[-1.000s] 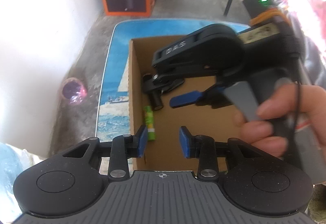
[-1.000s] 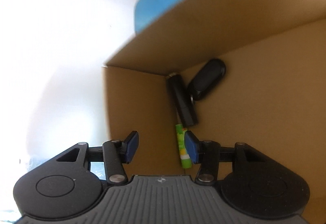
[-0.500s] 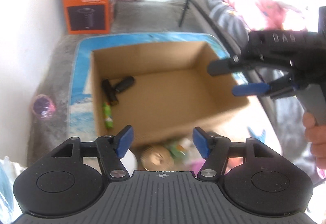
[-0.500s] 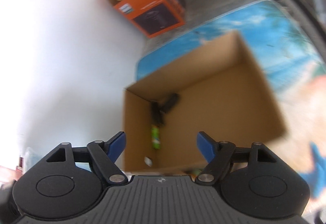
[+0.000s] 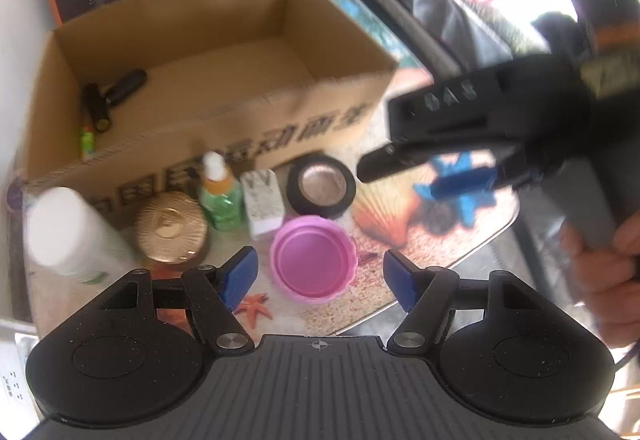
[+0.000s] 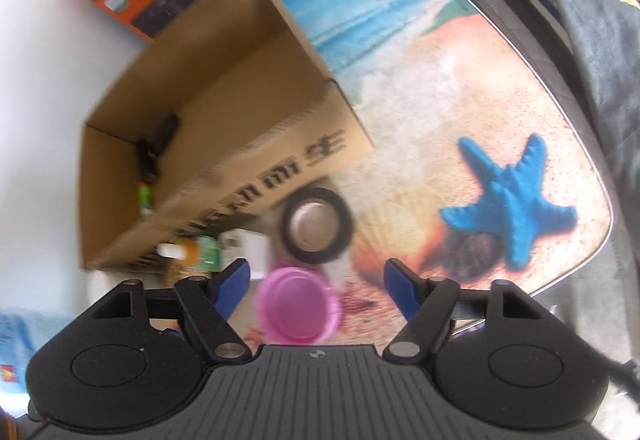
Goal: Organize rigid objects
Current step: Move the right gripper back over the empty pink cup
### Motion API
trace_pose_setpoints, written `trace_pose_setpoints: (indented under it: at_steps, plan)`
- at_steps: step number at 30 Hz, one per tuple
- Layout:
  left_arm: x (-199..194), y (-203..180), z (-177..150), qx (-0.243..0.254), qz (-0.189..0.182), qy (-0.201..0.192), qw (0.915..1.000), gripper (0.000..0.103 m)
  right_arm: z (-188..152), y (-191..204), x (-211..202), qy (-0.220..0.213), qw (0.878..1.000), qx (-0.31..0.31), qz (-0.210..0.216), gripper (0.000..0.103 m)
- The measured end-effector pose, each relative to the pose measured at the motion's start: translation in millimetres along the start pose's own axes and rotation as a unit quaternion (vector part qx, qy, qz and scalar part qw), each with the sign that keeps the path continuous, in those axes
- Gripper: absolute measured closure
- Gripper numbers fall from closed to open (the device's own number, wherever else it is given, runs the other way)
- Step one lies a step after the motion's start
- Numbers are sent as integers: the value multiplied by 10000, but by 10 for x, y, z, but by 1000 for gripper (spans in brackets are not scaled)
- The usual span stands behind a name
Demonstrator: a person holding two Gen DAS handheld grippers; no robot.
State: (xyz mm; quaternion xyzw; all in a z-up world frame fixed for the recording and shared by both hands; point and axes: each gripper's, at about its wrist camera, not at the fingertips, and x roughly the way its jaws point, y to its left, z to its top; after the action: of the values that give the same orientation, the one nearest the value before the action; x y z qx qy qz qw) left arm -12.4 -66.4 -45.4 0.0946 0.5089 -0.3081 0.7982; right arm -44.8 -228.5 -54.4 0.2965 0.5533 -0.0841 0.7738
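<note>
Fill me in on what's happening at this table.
A person is sorting small objects into a cardboard box. Both grippers, left gripper and right gripper, are open and empty, above a pink bowl. A few dark items and a green tube already lie in the box; a tape roll, bottle and others wait outside.

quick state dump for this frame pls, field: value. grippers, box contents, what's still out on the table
left gripper: open, empty, above the pink round plastic bowl
right gripper: open, empty, also over the pink bowl
brown cardboard box: open top, on the beach-print table
in box: black cylinder, black oval fob, green tube, all at the left wall
outside, along the box front: white plastic bottle, gold round lid, green spray bottle, white plug adapter, black tape roll
</note>
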Motion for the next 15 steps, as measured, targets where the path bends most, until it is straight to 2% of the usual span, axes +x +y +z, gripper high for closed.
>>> trace_pose_setpoints:
  at_steps: [5,13,15]
  plan:
    - [333,-120,-60,69,290,215,9993,34,119,40,190,46,9983,-548,-213,33]
    - [589,-97,-53,-82,586,406,9974,33,43,55,457,640,9931,-970,175,50]
    - [633,-85,-64,-87,628,413,9971,31,10,48,529,757,9918,-1006,234,53]
